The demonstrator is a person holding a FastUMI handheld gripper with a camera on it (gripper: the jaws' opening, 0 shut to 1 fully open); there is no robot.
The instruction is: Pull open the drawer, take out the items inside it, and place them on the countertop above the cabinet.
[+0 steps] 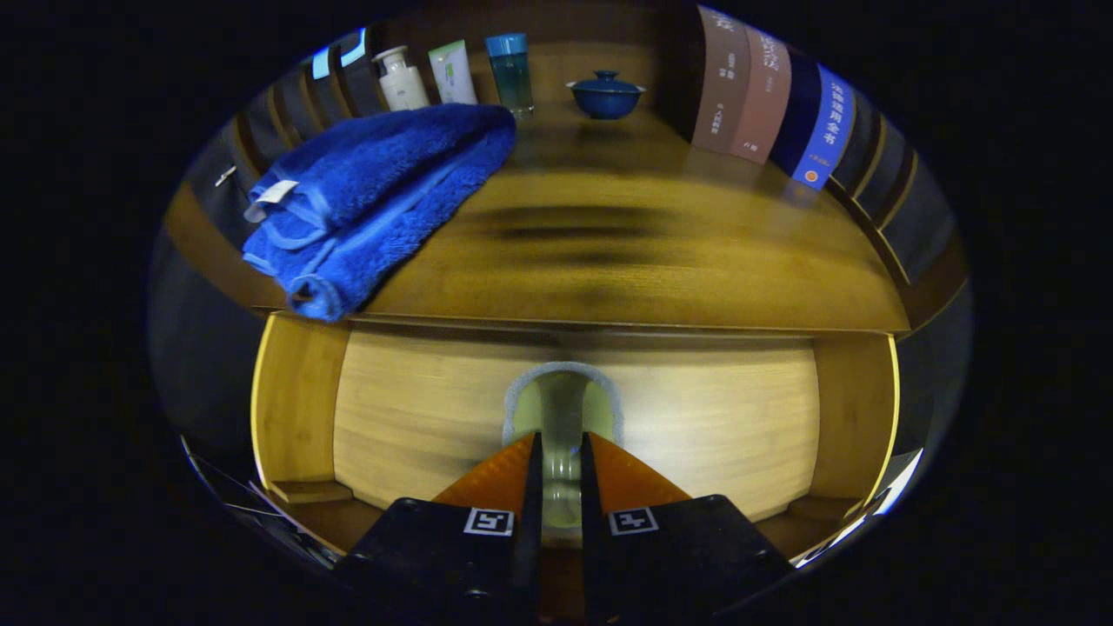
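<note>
The light wooden drawer front (417, 417) sits under the countertop (661, 269) of the cabinet. At its middle is an arched handle (563, 387) with a grey rim and a pale translucent bar. My gripper (561, 442) is right at the drawer front, and its two orange fingers (496, 474) press on that bar from both sides, so it is shut on the handle. The drawer's inside is hidden behind the front. A folded blue towel (374, 200) lies on the left of the countertop, its near corner hanging over the front edge.
At the back of the countertop stand a white bottle (402, 80), a pale tube (452, 74), a teal bottle (510, 74) and a blue lidded bowl (605, 94). Several books (765, 104) stand along the right side. Darker wooden panels (296, 409) flank the drawer front.
</note>
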